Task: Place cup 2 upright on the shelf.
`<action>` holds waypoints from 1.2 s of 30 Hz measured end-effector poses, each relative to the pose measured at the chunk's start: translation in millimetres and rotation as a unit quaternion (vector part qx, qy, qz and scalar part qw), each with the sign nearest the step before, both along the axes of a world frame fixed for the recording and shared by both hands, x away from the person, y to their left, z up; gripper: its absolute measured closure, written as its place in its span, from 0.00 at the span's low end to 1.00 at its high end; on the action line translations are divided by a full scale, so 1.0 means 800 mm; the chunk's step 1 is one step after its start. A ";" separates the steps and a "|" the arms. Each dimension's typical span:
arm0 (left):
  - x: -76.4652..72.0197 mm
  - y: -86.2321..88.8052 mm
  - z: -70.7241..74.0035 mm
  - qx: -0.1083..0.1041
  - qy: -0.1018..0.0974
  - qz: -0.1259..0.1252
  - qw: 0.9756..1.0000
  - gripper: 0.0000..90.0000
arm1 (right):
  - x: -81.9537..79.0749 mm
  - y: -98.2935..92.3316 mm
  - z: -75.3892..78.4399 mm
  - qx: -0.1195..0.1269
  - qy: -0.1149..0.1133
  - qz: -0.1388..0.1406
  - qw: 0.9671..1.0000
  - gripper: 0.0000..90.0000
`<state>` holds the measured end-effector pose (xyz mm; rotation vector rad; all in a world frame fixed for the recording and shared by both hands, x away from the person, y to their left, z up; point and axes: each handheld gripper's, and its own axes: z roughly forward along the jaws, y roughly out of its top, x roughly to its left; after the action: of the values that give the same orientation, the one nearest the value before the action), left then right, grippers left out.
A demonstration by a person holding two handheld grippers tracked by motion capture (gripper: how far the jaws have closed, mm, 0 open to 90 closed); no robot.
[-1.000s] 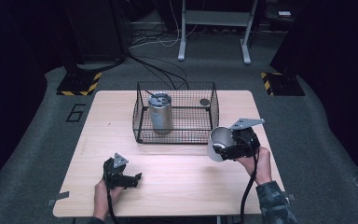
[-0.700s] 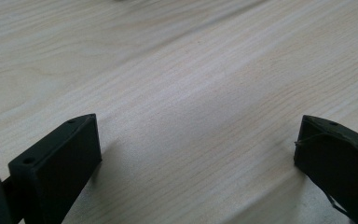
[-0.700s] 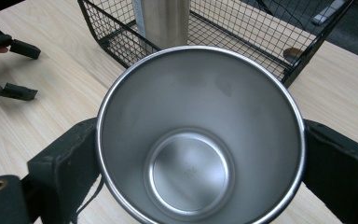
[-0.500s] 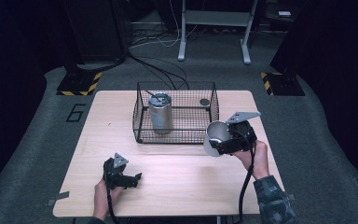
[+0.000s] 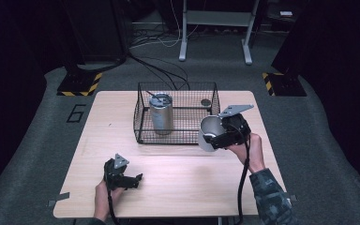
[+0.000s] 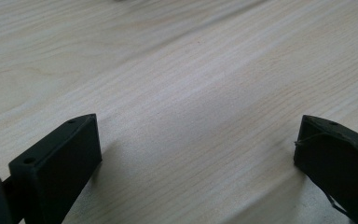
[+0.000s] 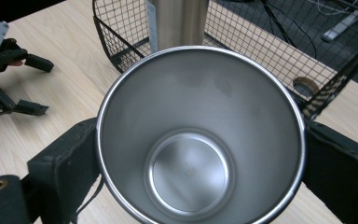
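our right gripper (image 5: 218, 136), clamped on the steel cup (image 5: 209, 132), has moved closer to the wire basket (image 5: 176, 139); we judge placing inside is near. left gripper (image 5: 132, 179) rests apart-jawed.

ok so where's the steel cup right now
The steel cup is clamped in the right gripper, held at the table's right side by the wire basket's front right corner, mouth tilted toward the taller tumbler inside.

Dim surroundings, lit tabletop, soft focus

A large grey "6" (image 5: 77, 113) is marked on the floor just left of the table (image 5: 178, 187).
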<state>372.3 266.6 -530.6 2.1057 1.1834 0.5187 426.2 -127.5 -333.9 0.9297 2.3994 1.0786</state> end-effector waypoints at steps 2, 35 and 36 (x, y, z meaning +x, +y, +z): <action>0.000 0.000 0.000 0.000 -0.001 0.000 1.000 0.00 | 0.002 0.004 0.004 -0.004 0.001 0.000 1.000 0.06; 0.000 -0.001 0.000 -0.002 -0.002 0.001 1.000 0.00 | 0.065 0.052 0.036 0.002 -0.005 0.005 1.000 0.06; 0.000 -0.001 0.000 -0.003 -0.002 0.003 1.000 0.00 | 0.067 0.053 0.036 0.001 -0.005 0.004 1.000 0.06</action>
<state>372.4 266.0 -531.0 2.0965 1.1872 0.5213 479.9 -85.3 -304.8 0.9143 2.3952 1.0870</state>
